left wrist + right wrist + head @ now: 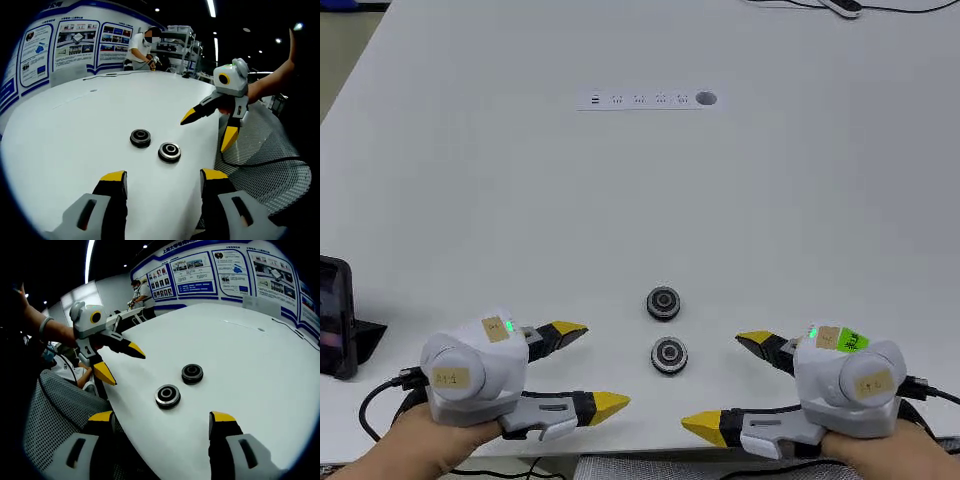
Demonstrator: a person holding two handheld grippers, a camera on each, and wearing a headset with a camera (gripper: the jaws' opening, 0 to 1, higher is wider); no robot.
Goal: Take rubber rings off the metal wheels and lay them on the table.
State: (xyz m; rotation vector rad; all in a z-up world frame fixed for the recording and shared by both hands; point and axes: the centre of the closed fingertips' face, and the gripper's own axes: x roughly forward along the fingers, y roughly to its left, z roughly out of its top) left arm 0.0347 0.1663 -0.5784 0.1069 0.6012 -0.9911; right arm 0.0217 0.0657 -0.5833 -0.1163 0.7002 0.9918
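Observation:
Two small metal wheels lie flat on the white table (640, 200). The farther wheel (663, 303) (140, 137) (192, 373) wears a dark rubber ring. The nearer wheel (669, 355) (169, 152) (167, 396) looks more silver at its rim. My left gripper (588, 366) (162, 179) is open at the near left, its yellow tips aimed toward the wheels from a short way off. On the near right my right gripper (728, 384) (162, 419) is open too, facing the wheels from the other side. Neither one touches a wheel.
A white power strip (647, 99) lies farther back at the table's middle. A dark device (338, 318) stands at the left edge. Cables and a white object (840, 6) sit at the far right corner. A person stands by shelves beyond the table (142, 47).

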